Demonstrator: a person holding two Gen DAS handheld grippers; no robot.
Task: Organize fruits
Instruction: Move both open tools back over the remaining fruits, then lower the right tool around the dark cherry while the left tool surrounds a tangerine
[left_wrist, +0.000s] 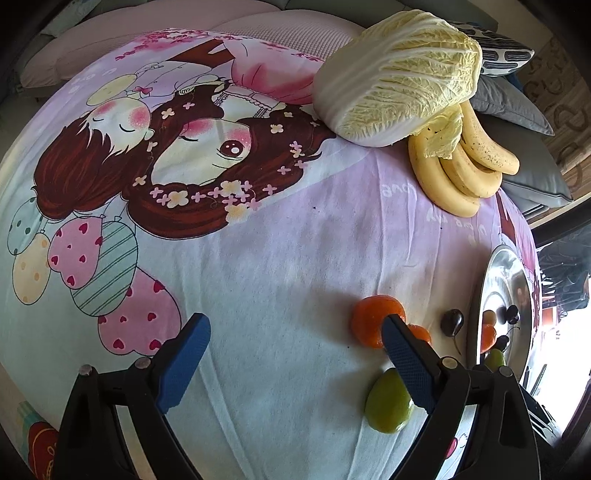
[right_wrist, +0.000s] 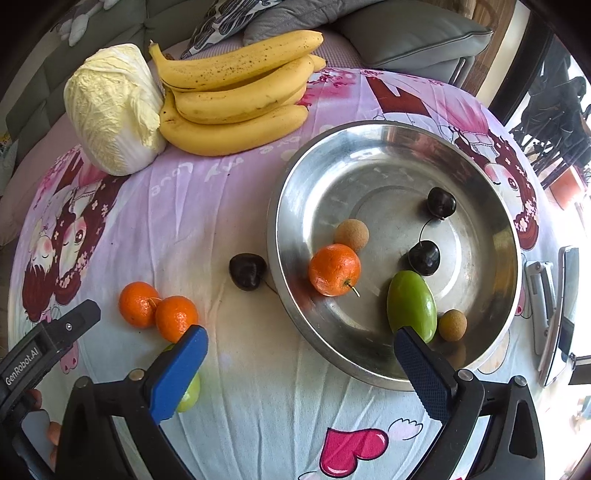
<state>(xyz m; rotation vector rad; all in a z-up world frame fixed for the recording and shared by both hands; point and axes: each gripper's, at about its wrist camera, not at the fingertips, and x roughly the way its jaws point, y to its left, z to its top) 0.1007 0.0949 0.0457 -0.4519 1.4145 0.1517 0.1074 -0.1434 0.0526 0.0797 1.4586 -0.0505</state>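
Left gripper (left_wrist: 295, 343) spread wide, holding nothing, above cartoon-print cloth (left_wrist: 280, 258). Right gripper (right_wrist: 301, 345) likewise spread, empty, at rim of round steel bowl (right_wrist: 295, 177). In bowl: orange tangerine (right_wrist: 334, 269), green oval fruit (right_wrist: 410, 304). On cloth beside bowl: two touching tangerines (right_wrist: 157, 310), dark cherry (right_wrist: 246, 270).

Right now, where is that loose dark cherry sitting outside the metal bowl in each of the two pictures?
Left wrist view: the dark cherry is at lower right, just left of the metal bowl.
Right wrist view: the cherry is left of centre, against the bowl's left rim.
Shared landmark: the two oranges lying together.
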